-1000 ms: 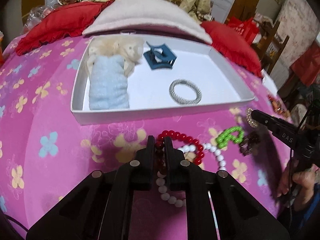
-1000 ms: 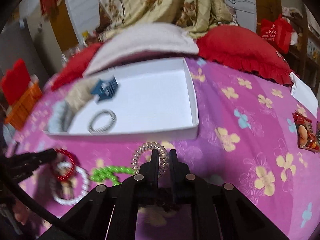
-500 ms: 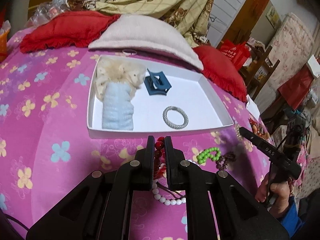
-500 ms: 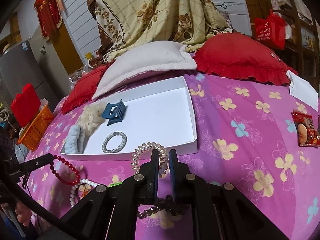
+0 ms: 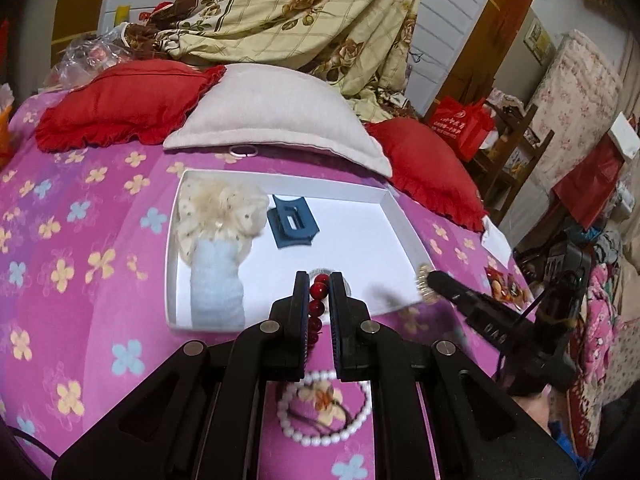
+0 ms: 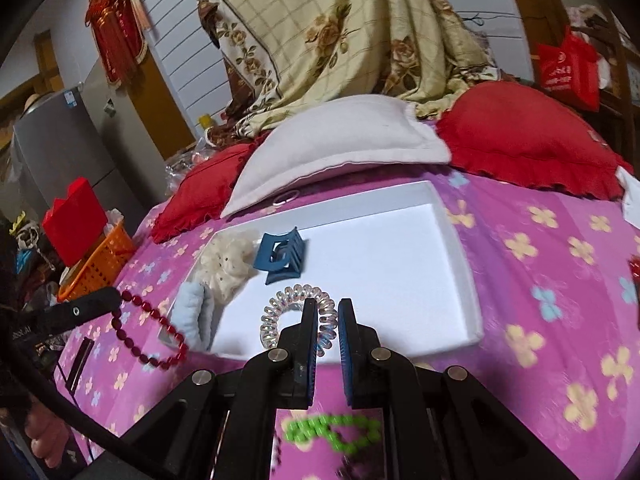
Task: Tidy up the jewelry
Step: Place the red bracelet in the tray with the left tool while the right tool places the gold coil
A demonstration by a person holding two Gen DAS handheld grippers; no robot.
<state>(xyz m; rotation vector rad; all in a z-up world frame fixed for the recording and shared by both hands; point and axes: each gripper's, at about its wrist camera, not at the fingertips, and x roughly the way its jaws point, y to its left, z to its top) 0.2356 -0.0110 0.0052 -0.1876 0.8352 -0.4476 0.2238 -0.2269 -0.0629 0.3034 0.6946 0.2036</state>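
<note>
Tools grip tight above the white tray (image 6: 460, 240) on the bed: left tool (image 5: 319, 280) clenches red beads (image 5: 316, 304), right tool (image 6: 324, 308) a clear coil band (image 6: 276, 312).

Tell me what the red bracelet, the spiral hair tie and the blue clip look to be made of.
Red bracelet: round glossy beads with bright highlights, glass or polished plastic; cannot tell which.
Spiral hair tie: clear coiled plastic with an iridescent sheen; the white tray shows through it.
Blue clip: rigid matte plastic, apparently, with crisp moulded teeth and no shine.
</note>
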